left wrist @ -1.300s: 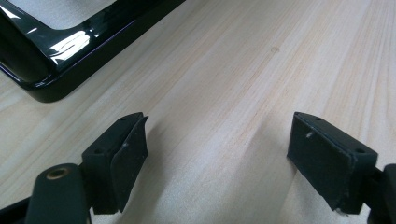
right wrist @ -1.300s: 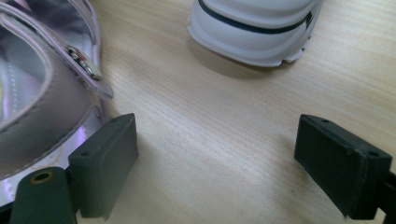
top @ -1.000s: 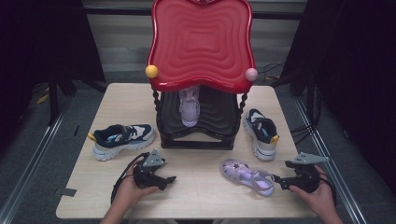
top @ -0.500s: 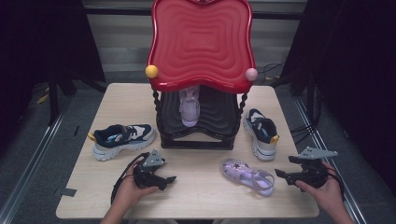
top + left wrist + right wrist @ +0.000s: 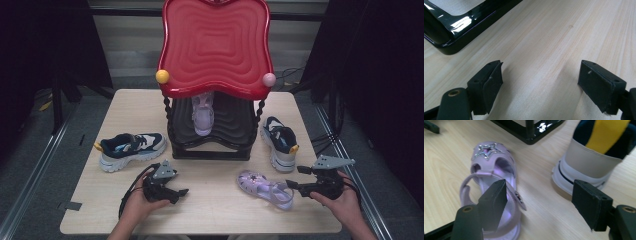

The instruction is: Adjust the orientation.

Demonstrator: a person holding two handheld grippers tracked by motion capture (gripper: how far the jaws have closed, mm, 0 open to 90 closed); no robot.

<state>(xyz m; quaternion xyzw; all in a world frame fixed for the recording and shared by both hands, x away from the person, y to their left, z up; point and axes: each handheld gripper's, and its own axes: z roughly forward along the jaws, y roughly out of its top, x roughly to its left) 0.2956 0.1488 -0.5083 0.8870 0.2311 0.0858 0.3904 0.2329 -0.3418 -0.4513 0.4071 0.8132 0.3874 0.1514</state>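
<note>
A lilac sandal [image 5: 265,189] with a star on its toe [image 5: 491,167] lies on the wooden table [image 5: 220,215] at the front right. My right gripper [image 5: 295,177] hovers just right of its heel, pointing left. It is open [image 5: 540,192] and its jaws have just been closing, with only bare table between them. A matching lilac sandal [image 5: 202,115] stands on the black shoe rack [image 5: 210,145] under a red wavy top [image 5: 215,45]. My left gripper [image 5: 181,194] rests at the front left, open [image 5: 540,72] over bare wood.
A navy and white sneaker [image 5: 131,150] lies left of the rack. Its mate [image 5: 281,142] stands right of it, heel with a yellow tab [image 5: 594,157] close to my right gripper. The rack's glossy base [image 5: 454,32] is just beyond my left gripper.
My right gripper has lifted a little beside the sandal's heel and its jaws have narrowed. The left gripper and all the shoes stay where they were.
</note>
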